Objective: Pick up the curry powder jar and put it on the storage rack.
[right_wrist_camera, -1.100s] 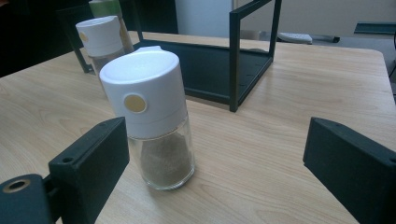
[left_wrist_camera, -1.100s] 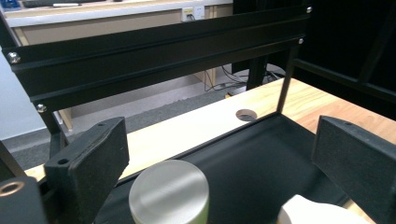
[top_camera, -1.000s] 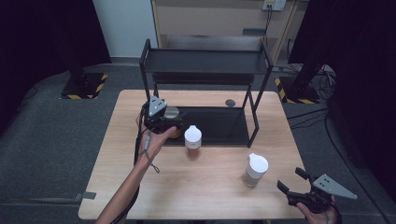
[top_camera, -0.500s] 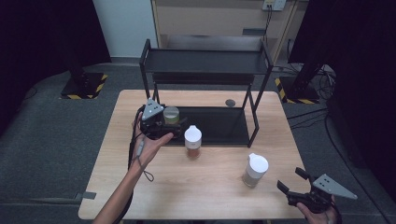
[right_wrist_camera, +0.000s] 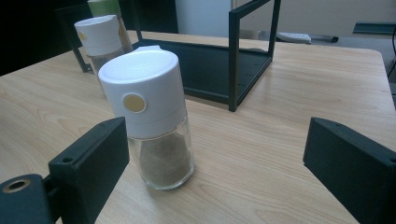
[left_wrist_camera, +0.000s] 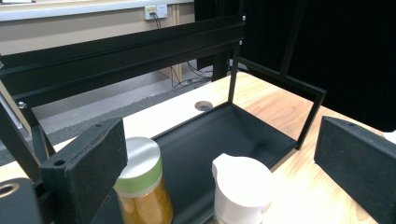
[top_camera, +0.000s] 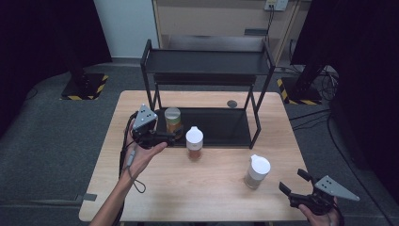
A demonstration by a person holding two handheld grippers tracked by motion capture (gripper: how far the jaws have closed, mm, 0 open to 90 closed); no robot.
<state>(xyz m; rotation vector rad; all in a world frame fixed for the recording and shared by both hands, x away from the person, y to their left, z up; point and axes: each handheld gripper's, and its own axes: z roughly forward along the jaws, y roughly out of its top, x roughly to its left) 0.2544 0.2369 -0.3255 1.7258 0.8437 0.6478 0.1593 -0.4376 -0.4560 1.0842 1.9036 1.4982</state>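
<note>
A jar (top_camera: 172,120) with a silver lid, a green band and orange contents stands at the left end of the black rack's lower shelf (top_camera: 226,126). My left gripper (top_camera: 171,136) is open just left of it and in front, holding nothing. In the left gripper view the jar (left_wrist_camera: 141,186) stands by the left jaw, and a white-capped shaker (left_wrist_camera: 243,189) is ahead between the wide jaws (left_wrist_camera: 219,144). That shaker (top_camera: 194,141) stands on the table before the rack. My right gripper (top_camera: 292,181) is open and empty, a little short of a second white-capped shaker (top_camera: 257,171) (right_wrist_camera: 149,121).
The two-tier black rack (top_camera: 207,63) takes up the back middle of the wooden table (top_camera: 211,197). A round hole (top_camera: 231,103) sits in the tabletop behind the rack. A cable (top_camera: 129,160) trails from the left gripper along the forearm.
My left gripper has drawn back to the left and toward the near edge, uncovering the jar on the lower shelf. The right gripper and both shakers have stayed put.
</note>
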